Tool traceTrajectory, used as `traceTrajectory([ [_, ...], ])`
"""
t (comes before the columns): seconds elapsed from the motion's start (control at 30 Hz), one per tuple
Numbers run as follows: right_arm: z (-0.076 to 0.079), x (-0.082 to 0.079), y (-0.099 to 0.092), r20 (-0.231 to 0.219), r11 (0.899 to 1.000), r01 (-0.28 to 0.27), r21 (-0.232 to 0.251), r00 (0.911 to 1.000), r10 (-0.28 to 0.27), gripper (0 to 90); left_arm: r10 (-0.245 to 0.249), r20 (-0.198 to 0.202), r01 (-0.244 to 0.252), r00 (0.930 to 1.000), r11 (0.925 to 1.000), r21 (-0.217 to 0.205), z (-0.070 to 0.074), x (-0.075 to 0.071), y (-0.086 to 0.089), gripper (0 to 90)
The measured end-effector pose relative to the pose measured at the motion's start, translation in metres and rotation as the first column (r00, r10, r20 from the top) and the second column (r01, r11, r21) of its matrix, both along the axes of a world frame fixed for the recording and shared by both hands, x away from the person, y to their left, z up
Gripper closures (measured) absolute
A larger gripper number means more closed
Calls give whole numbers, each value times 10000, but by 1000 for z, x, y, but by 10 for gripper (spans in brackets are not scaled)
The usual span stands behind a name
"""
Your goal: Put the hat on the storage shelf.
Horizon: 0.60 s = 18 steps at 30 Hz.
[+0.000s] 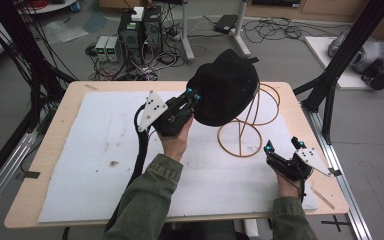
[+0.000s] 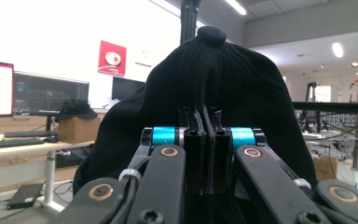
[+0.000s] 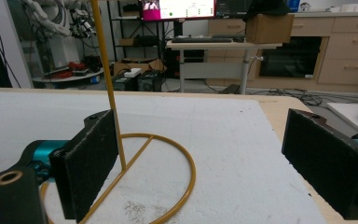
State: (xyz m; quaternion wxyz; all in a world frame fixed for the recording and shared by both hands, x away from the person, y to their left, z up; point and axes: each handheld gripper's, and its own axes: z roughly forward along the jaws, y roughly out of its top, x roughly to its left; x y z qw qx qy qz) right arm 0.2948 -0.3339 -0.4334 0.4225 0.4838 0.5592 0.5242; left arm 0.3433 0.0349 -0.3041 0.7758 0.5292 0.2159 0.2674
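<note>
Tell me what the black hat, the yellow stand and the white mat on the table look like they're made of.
Hat: soft knit or felt-like fabric, matte; it creases where the left gripper pinches it.
Stand: thin bent wire or rod, probably coated metal, with a glossy mustard finish.
Mat: likely foam or felt sheet, white and dull, slightly speckled.

The wire stand (image 1: 245, 131) sits on the white mat (image 1: 90, 150). The hat (image 1: 225, 92) is on top of the stand. The left gripper (image 1: 196, 95) is left of the stand, the right gripper (image 1: 284, 146) just right of it.
</note>
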Motion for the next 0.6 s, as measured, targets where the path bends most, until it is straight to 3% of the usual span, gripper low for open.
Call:
traceTrajectory([
  [0.23, 1, -1, 0, 9, 9999, 21, 114, 10000, -21, 101, -277, -142, 279, 9995, 9995, 114, 1, 10, -19, 879],
  [0.6, 0, 0, 0, -67, 9999, -6, 138, 10000, 7, 101, -807, -146, 807, 9966, 9967, -56, 13, 22, -45, 879],
])
